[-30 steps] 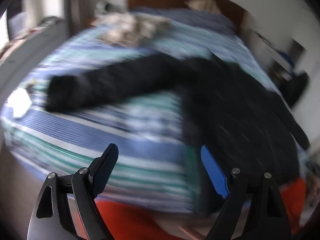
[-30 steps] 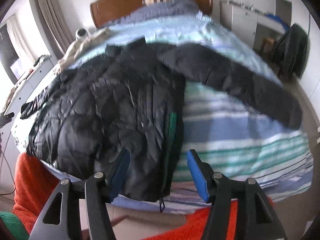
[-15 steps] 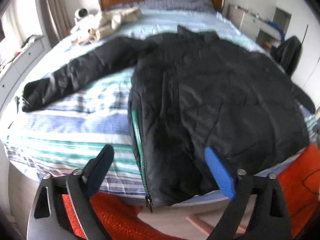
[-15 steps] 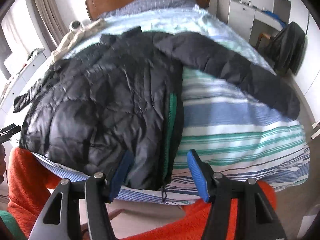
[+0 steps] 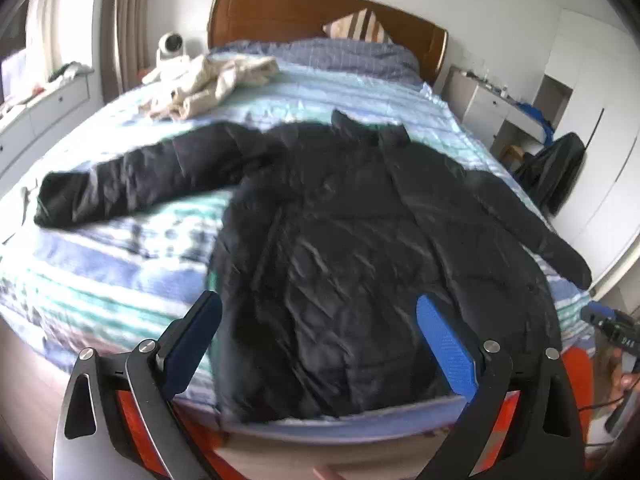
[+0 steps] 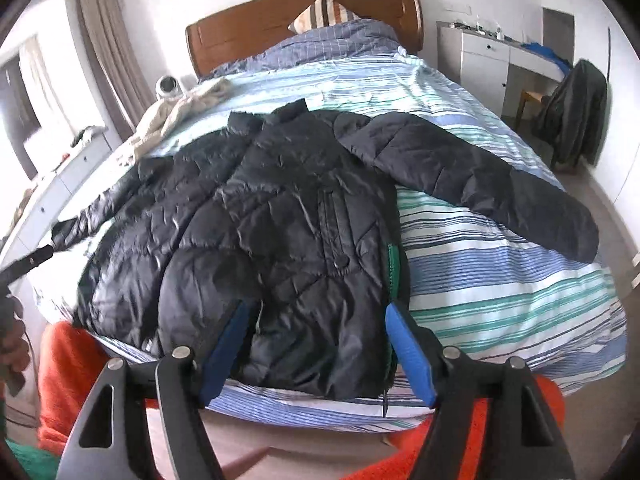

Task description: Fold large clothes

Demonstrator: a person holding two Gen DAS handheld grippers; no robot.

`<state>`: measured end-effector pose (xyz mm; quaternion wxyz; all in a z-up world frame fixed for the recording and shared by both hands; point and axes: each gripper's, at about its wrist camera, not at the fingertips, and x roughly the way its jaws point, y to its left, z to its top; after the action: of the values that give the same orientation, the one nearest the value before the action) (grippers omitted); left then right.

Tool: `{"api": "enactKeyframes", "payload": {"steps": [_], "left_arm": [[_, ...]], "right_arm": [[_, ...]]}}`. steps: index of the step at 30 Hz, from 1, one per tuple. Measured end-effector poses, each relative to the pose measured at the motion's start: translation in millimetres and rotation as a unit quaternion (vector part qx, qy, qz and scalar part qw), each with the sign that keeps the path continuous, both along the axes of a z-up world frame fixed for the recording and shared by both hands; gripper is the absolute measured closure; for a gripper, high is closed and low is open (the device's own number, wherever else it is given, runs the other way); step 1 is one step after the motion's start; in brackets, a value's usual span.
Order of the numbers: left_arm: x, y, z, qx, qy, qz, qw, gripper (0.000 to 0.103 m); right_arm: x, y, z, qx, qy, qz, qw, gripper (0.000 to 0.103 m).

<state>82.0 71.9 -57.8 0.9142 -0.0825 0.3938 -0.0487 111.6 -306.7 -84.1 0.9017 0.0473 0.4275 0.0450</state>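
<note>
A black puffer jacket (image 5: pixel 340 260) (image 6: pixel 280 220) lies spread front up on the striped bed (image 5: pixel 100 280) (image 6: pixel 500 292), hem at the near edge. One sleeve (image 5: pixel 132 176) stretches left and the other sleeve (image 6: pixel 480 176) stretches right. A green zipper lining (image 6: pixel 394 264) shows along its right front edge. My left gripper (image 5: pixel 316 308) hovers over the hem, jaws opening, nothing between them. My right gripper (image 6: pixel 319 312) hangs above the hem's right corner, jaws also opening and free of the cloth.
A beige garment pile (image 5: pixel 208 80) and a small white device (image 5: pixel 172 46) lie near the wooden headboard (image 5: pixel 320 12). A chair draped in dark cloth (image 6: pixel 576 116) stands right of the bed beside white drawers (image 6: pixel 484 60). Orange fabric (image 6: pixel 68 368) sits below the bed's foot.
The left wrist view swung right from the outstretched sleeve onto the jacket's body. Both grippers' jaws spread wider. The right wrist view drew back a little from the hem.
</note>
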Motion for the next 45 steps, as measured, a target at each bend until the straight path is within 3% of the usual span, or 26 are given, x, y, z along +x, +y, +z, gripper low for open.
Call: {"api": "enactKeyframes", "payload": {"steps": [3, 8, 11, 13, 17, 22, 36, 40, 45], "left_arm": [[-4, -7, -5, 0.002, 0.001, 0.001, 1.0000, 0.005], [-5, -23, -8, 0.049, -0.004, -0.013, 0.9987, 0.000], [-4, -29, -1, 0.076, -0.010, -0.006, 0.9970, 0.001], [-5, -29, 8, 0.075, -0.019, -0.005, 0.9970, 0.001], [-11, -28, 25, 0.062, -0.042, -0.004, 0.9972, 0.001], [-19, -35, 33, 0.097, -0.064, 0.003, 0.9933, 0.001], [-7, -51, 36, 0.117, -0.066, -0.001, 0.9909, 0.001], [-7, -46, 40, 0.103, -0.071, 0.012, 0.9921, 0.001], [-5, -45, 30, 0.104, -0.048, 0.018, 0.9933, 0.001]], "right_arm": [[-4, 4, 0, 0.009, 0.003, 0.008, 1.000, 0.030], [-7, 12, 0, -0.008, -0.002, 0.016, 1.000, 0.030], [-7, 17, 5, -0.019, -0.014, 0.017, 1.000, 0.030], [-8, 21, 14, -0.023, -0.030, 0.021, 0.999, 0.030], [-11, 32, 31, -0.060, -0.061, 0.032, 0.996, 0.030], [-17, 44, 41, -0.107, -0.089, 0.045, 0.989, 0.030], [-21, 37, 40, -0.118, -0.090, 0.041, 0.988, 0.030], [-20, 10, 42, -0.071, -0.088, 0.017, 0.993, 0.030], [-16, -18, 36, -0.058, -0.071, -0.018, 0.996, 0.030]]}}
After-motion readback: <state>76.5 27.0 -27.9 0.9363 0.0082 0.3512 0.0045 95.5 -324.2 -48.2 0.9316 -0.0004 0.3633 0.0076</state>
